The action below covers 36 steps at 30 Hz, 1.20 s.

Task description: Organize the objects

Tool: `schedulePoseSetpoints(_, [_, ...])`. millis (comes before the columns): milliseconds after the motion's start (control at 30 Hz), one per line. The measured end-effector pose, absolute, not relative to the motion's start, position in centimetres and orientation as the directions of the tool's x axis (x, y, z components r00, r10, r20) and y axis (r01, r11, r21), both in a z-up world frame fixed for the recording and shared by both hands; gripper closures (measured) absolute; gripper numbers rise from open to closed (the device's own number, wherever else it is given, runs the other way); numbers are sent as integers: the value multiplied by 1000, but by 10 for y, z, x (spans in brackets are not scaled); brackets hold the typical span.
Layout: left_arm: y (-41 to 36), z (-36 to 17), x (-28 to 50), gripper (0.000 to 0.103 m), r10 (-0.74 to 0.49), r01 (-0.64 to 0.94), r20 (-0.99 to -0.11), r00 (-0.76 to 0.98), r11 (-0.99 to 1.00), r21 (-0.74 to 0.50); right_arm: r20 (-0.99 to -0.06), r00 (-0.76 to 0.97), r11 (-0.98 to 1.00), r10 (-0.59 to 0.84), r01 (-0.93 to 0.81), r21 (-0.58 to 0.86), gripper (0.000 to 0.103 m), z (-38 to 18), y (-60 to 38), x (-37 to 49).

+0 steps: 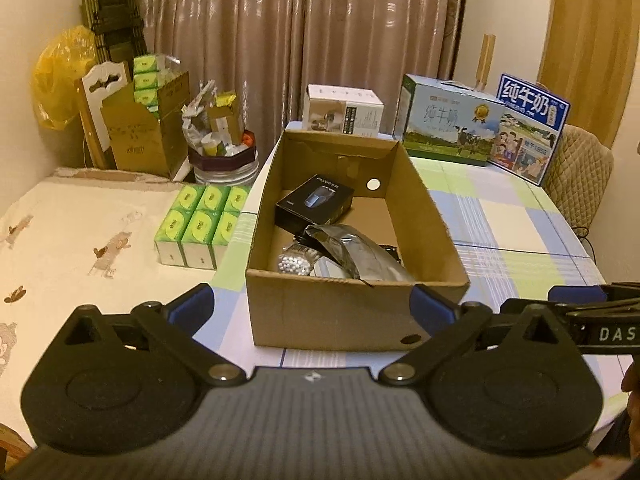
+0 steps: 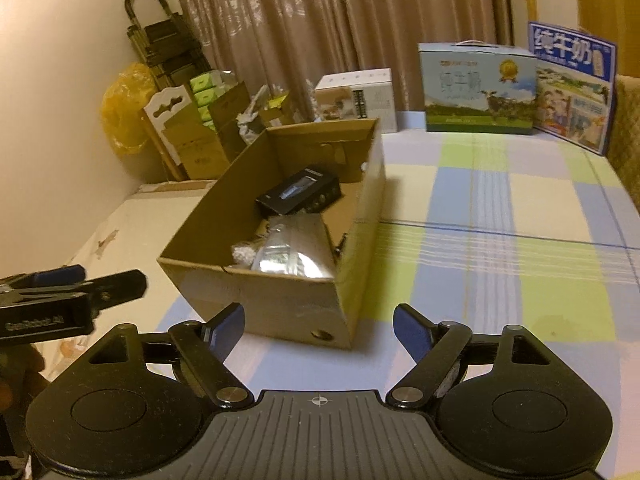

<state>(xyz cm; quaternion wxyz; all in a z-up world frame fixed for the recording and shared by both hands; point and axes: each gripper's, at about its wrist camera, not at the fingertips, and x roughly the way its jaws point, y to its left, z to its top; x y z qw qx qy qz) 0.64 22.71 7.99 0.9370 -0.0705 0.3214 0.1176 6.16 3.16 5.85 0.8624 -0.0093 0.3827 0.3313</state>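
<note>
Your left gripper [image 1: 312, 306] and right gripper [image 2: 319, 326] both sit w/ jaws apart, nothing between them, just in front of the cardboard box [image 1: 340, 312], which holds a black product box [image 1: 314, 202] at back and a silver foil pouch [image 1: 356, 254] up front.

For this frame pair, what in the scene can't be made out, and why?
- Items low in the open brown cardboard box: both views, buried under the crumpled silver foil pouch and hidden by the near wall.
- Small print on the black rectangular product box: too small in the left view, blurred in the right.
- Contents of the round dark-rimmed tub: left view, a cluttered heap; in the right view the cardboard box hides it.
- The person's hands: cut off at frame edges.
</note>
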Motion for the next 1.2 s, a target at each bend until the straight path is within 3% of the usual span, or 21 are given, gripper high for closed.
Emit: schedulePoseSetpoints(1200, [197, 89, -25, 1, 168, -269, -647, 743, 961, -59, -674, 522, 800, 523, -573, 177, 24, 64, 12, 33])
